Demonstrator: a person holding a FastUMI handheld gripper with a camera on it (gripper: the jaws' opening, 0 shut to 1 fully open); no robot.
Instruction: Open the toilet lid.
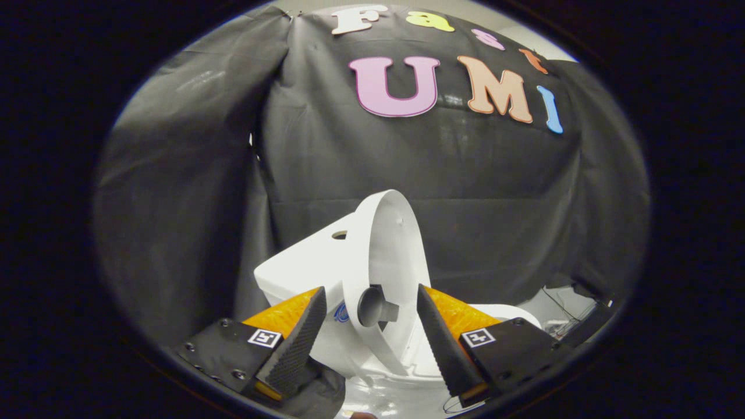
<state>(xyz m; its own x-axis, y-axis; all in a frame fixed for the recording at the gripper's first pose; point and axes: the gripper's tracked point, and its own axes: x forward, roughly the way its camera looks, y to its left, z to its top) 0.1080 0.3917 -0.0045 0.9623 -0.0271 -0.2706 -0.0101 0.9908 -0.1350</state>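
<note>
Toilet lid is standing nearly upright against the tank. Hand-held gripper is spread wide, fingers either side of it, pinching nothing.

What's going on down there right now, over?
Gripper open, fingers either side of raised toilet lid. Lid up, leaning toward tank. Nothing blocking.

One toilet, white; one toilet lid, raised upright against one tank; one round hole on the tank top; one grey round knob on the lid; one gripper with two fingers, spread apart on either side of the lid, not pressing it; two square markers, one on each finger mount; one black cloth wall.
</note>
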